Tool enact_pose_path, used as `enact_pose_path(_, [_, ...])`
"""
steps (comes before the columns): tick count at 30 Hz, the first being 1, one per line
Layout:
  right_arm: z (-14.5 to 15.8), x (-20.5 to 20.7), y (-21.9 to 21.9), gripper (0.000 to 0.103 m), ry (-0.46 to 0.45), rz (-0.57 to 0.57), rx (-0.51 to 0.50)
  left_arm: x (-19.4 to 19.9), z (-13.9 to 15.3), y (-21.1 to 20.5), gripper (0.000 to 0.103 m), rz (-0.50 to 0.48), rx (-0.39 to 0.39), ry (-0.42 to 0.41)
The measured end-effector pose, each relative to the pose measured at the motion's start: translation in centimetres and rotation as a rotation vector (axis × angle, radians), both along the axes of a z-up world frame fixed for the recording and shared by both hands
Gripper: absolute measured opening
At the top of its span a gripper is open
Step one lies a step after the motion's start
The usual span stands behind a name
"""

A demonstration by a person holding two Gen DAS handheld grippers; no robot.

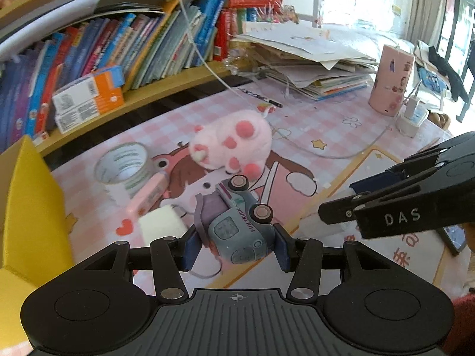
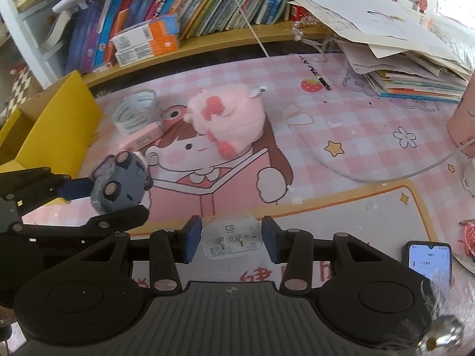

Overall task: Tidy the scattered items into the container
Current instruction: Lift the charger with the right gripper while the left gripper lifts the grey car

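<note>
Left tongs [image 1: 236, 244] clamp toy truck [image 1: 237, 222]; right tongs [image 2: 231, 238] clamp charger [image 2: 231, 240], label only right view.

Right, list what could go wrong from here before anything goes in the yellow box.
1. The left tool holds the toy truck tipped on its side, on rounded sides; it could slip out.
2. The right tool carries a white charger close beside the left; heading for the yellow box together, they might collide.
3. The loose white cable on the mat could snag.

Child's study desk: bookshelf [image 1: 124, 44], cartoon mat [image 2: 341, 124].
</note>
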State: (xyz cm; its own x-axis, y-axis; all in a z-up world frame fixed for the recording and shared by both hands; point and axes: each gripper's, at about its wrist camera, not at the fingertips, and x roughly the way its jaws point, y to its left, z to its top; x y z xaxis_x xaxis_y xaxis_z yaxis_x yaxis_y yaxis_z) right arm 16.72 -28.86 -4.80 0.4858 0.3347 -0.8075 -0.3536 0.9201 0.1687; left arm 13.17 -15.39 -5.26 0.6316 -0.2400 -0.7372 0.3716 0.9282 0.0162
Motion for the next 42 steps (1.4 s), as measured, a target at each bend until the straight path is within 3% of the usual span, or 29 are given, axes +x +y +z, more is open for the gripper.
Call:
enact_pose_path(14, [1.0, -3.1, 2.2, 0.042, -0.021, 0.031, -0.014, -4.5, 0.9, 4.0, 0.049, 0.047, -0.017, -0.016])
enact_pose_path(42, [2.6, -9.9, 12.2, 0.042, -0.068, 0.085, -0.054, -10.6, 2.7, 14.3, 0.049, 0.086, -0.052, -0.075])
